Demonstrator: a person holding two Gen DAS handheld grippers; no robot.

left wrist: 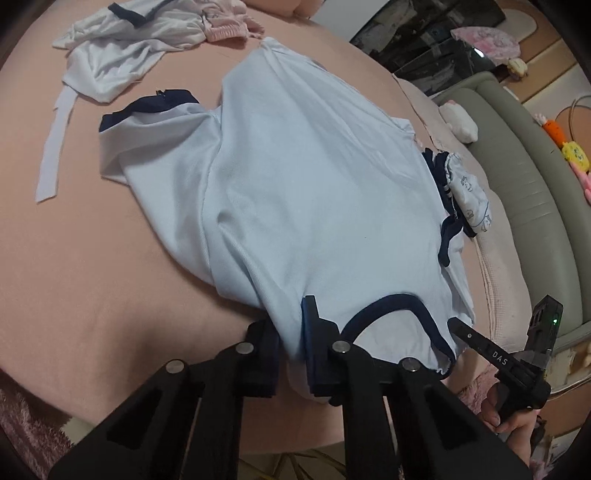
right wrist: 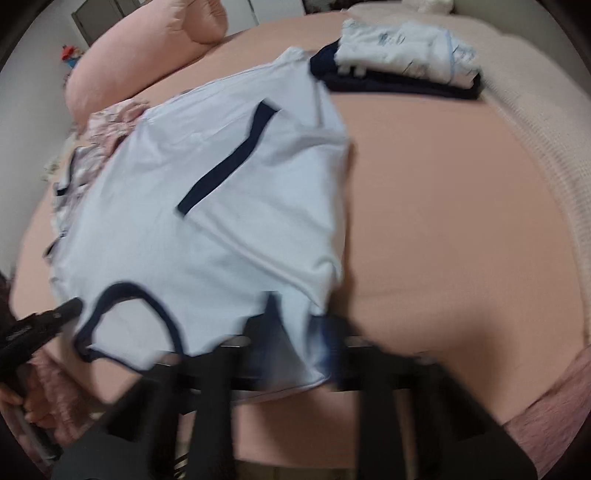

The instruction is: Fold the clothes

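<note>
A light blue T-shirt with navy trim lies spread on the pink bed, its neckline nearest me. My left gripper is shut on the shirt at the shoulder left of the neckline, with cloth bunched between its fingers. My right gripper, blurred, is shut on the shirt at the other shoulder; its tip shows at the collar's right end in the left wrist view. One sleeve with a navy band lies folded over the body. The other sleeve lies flat to the left.
A crumpled white garment, a pink garment and a white strip lie at the far left. A folded stack sits at the far right of the bed. A pink pillow is beyond. A grey bench flanks the bed.
</note>
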